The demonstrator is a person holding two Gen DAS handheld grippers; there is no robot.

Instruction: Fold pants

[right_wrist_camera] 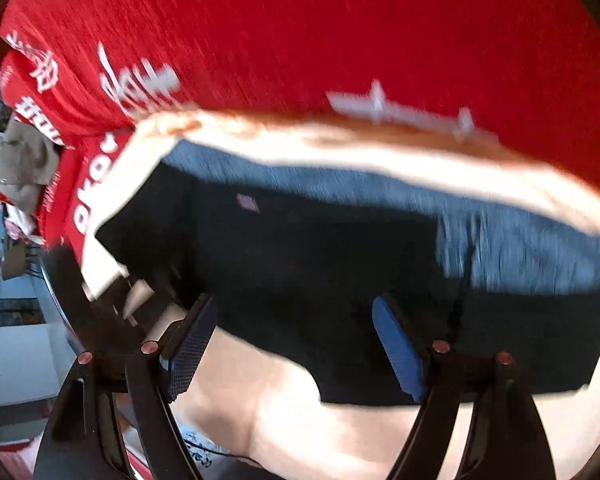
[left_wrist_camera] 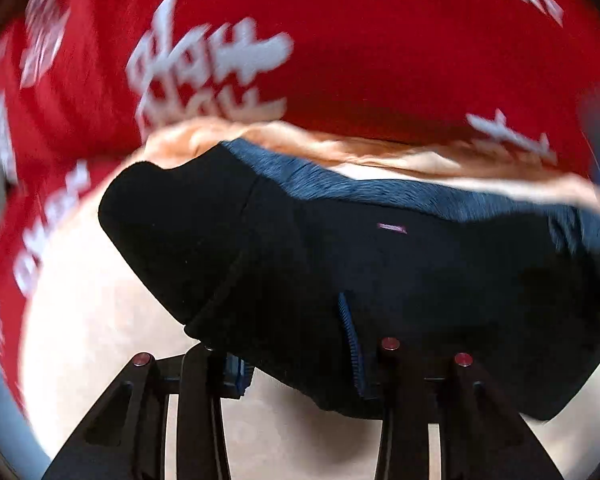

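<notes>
Right wrist: pants (right_wrist_camera: 340,280) ahead of open right tool (right_wrist_camera: 296,340)

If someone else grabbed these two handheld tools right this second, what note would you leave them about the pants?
Left gripper: fingers apart, the black pants lying over and between them; whether the cloth is pinched cannot be told.
Right gripper: open, blue pads wide apart at the near edge of the pants, gripping nothing.
The pants lie on a pale surface, already in a compact bundle with the grey waistband on the far side. A red printed cloth lies behind.
Done: at least one fold seems made. Left: the pictures are blurred, so check the bundle, then finish and flatten it.
</notes>
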